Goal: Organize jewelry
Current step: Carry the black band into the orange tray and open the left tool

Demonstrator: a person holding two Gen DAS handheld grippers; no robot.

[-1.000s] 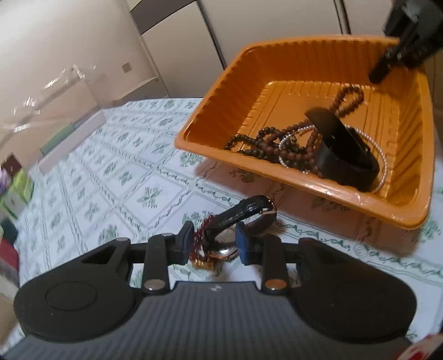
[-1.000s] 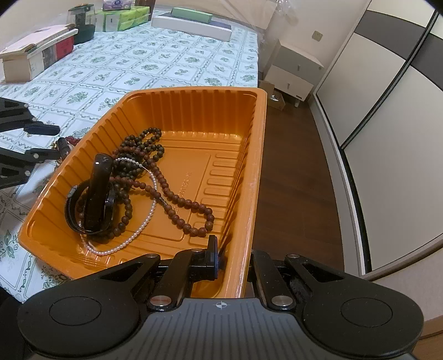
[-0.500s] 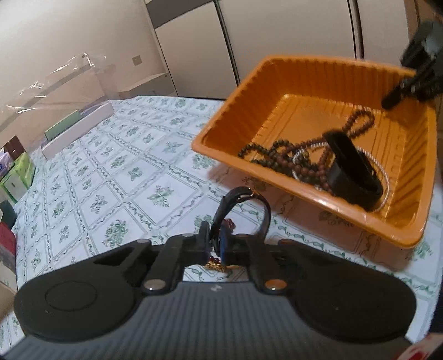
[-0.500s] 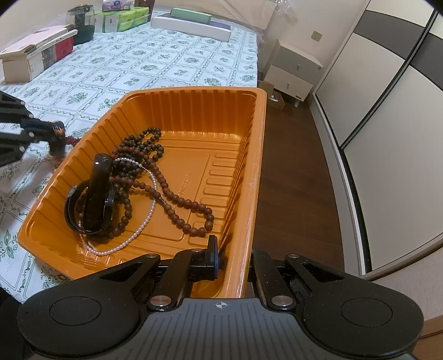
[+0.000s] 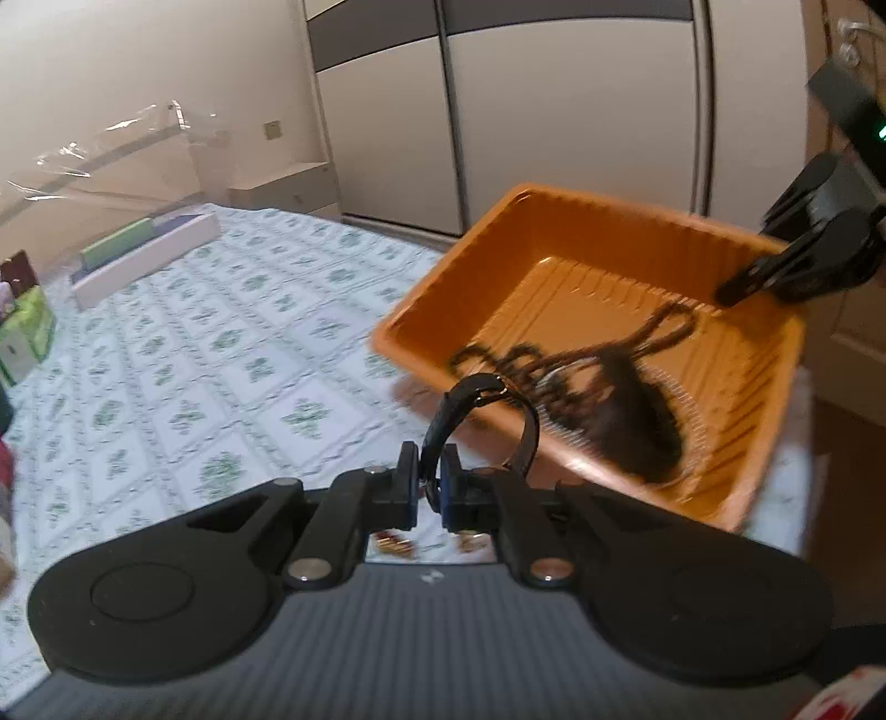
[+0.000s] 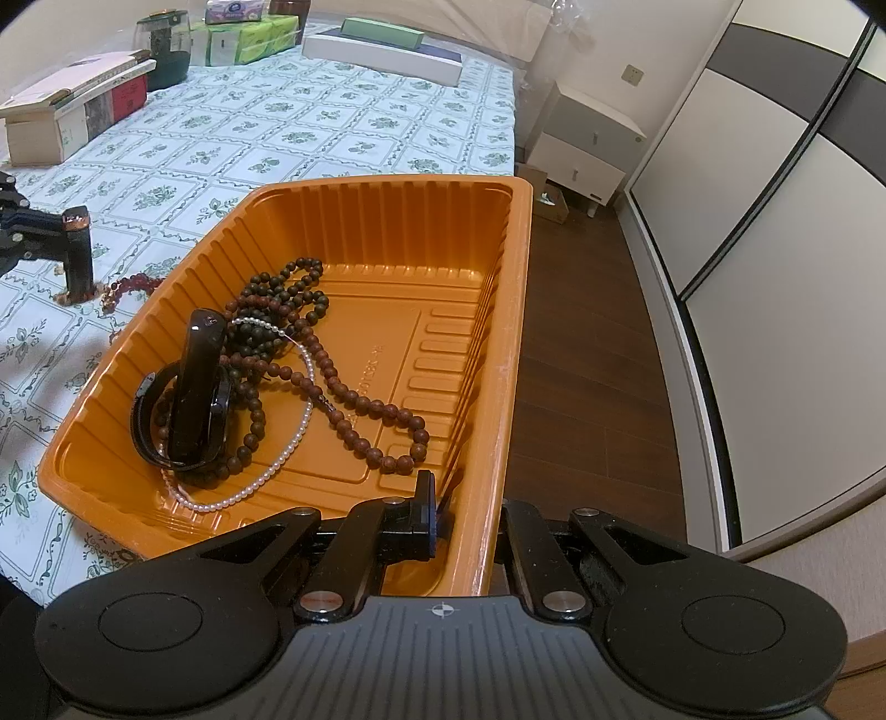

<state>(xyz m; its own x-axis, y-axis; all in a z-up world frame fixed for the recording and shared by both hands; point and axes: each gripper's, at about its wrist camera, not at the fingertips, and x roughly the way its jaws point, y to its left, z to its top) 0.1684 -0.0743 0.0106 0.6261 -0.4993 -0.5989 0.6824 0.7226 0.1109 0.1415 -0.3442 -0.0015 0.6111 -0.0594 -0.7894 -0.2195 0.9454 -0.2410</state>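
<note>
My left gripper [image 5: 427, 487] is shut on the strap of a black watch [image 5: 487, 410] and holds it above the floral tablecloth, left of the orange tray [image 5: 421, 315]. The watch also shows in the right wrist view [image 6: 77, 255]. My right gripper [image 6: 465, 515] is shut on the orange tray's near right rim [image 6: 498, 443]. In the tray lie brown bead strings [image 6: 343, 387], a white pearl strand [image 6: 266, 476] and a black band [image 6: 188, 404]. A dark red bead bracelet [image 6: 135, 285] lies on the cloth beside the tray.
Boxes [image 6: 72, 116], a dark jar [image 6: 163, 50] and green tissue packs [image 6: 249, 33] stand at the far side of the table. A flat white box [image 6: 382, 55] lies at the back. The table edge runs right of the tray, with wood floor [image 6: 587, 360] below.
My left gripper closed on the watch strap and lifted the watch off the cloth, leaving the red bracelet behind. The right gripper kept its hold on the tray rim.
</note>
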